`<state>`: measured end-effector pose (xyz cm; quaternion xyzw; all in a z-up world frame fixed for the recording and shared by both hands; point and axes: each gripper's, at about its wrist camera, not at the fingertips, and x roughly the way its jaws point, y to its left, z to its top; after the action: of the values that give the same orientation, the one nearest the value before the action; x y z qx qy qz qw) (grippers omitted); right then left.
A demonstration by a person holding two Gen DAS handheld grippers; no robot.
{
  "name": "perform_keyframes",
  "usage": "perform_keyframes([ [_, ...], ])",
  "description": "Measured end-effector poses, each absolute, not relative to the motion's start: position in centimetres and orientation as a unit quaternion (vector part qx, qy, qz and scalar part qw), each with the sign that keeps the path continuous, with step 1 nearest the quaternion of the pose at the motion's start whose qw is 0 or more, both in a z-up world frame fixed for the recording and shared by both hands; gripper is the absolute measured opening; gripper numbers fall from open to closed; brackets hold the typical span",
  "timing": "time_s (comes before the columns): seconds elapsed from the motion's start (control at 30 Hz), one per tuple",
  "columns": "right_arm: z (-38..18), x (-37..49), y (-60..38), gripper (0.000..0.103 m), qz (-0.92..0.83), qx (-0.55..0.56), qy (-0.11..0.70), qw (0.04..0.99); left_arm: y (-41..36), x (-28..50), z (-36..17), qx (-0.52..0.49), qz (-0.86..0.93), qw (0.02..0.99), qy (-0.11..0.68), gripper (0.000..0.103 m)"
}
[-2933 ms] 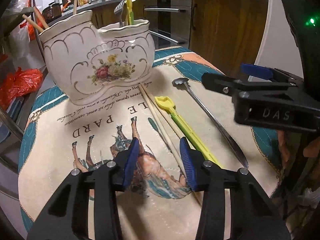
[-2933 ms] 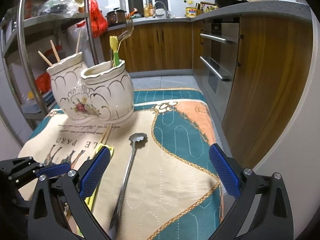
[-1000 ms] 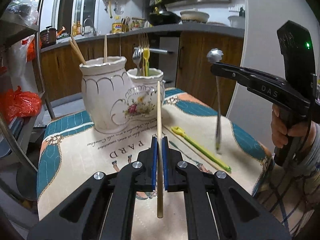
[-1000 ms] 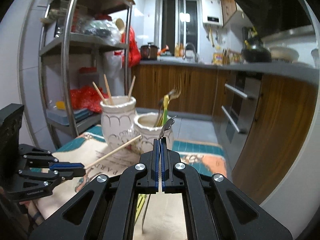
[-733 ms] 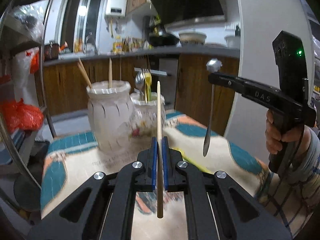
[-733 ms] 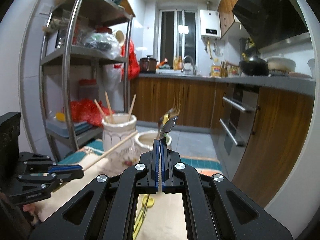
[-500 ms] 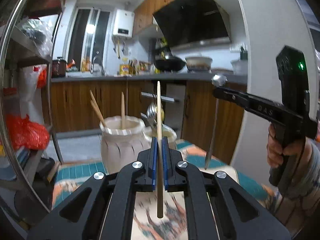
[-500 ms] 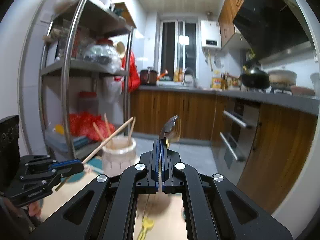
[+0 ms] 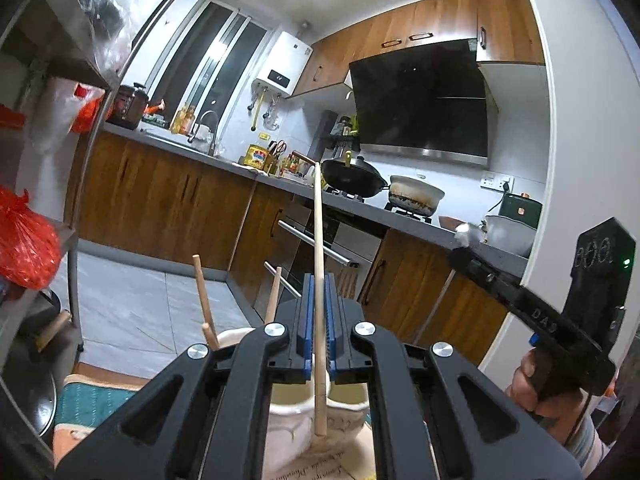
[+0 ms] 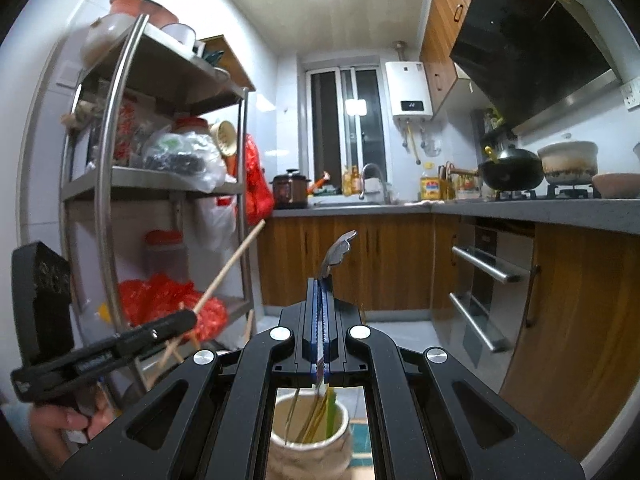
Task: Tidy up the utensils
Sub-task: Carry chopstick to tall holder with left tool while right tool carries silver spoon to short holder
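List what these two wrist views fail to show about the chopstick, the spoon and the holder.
- Chopstick, left wrist view: a stretch of its shaft is hidden between the left gripper pads.
- Spoon, right wrist view: its handle is hidden inside the shut right gripper; the lower end is blurred.
- Ceramic holder: gripper bodies cover most of it in both views; the bottom edge cuts off its base.

Holder (image 10: 308,438) base cut off; spoon (image 10: 338,252) handle hidden between claw pads.

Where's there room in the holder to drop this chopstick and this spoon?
Chopstick: holder mouth right below it looks bare; other chopsticks stand far left. Spoon: the pot beneath is crowded mid-mouth with utensils; only slim gaps along its walls.
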<state>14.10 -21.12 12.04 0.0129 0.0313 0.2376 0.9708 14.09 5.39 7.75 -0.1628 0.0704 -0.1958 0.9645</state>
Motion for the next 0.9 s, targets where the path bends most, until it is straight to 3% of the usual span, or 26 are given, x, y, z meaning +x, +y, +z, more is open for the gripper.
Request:
perform_keyframes([
  [0.37, 10.9, 16.5, -21.3, 0.003, 0.237, 0.04, 0.04, 0.97, 5.7, 17.6, 6.4, -0.18, -0.189, 0.962, 0.075, 0.005],
  [0.9, 7.3, 18.0, -18.6, 0.003, 0.237, -0.021, 0.097, 0.967, 3.6, 14.9, 4.8, -0.059, -0.149, 0.985, 0.059, 0.005],
])
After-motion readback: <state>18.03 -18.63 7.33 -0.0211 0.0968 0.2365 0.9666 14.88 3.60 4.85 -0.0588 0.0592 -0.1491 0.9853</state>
